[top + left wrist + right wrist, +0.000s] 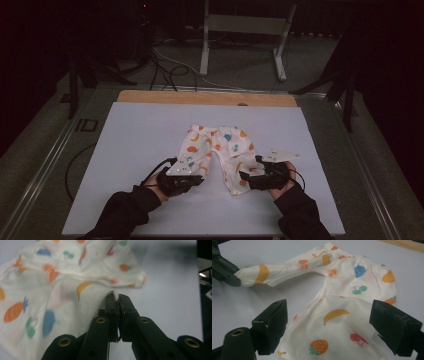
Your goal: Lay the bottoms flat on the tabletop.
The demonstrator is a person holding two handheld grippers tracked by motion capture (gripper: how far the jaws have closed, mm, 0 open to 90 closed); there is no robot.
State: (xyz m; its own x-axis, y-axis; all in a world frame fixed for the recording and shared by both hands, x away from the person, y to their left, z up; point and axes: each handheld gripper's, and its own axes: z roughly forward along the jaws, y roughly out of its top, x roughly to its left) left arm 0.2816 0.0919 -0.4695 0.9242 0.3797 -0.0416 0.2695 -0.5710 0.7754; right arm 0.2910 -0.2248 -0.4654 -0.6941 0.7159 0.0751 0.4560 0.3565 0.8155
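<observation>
Working a small pair of fruit-print baby trousers (220,150) that lies on the white sheet (130,150) covering the table, waistband on the far side and both legs pointing toward us. Our left gripper (116,297) is clamped on the cuff of one trouser leg; its view shows a nub of cream cloth pinched between the closed jaws, and the leg is lifted slightly off the sheet. Our right gripper (327,327) stands with its jaws spread wide on either side of the other leg's hem, pressing on nothing.

We judge the trousers to be light, thin and floppy: they will drape, wrinkle and slide easily on the smooth sheet. The hemmed cuffs and the gathered waistband look the firmest places to pinch, so the right gripper should close on its cuff edge.
</observation>
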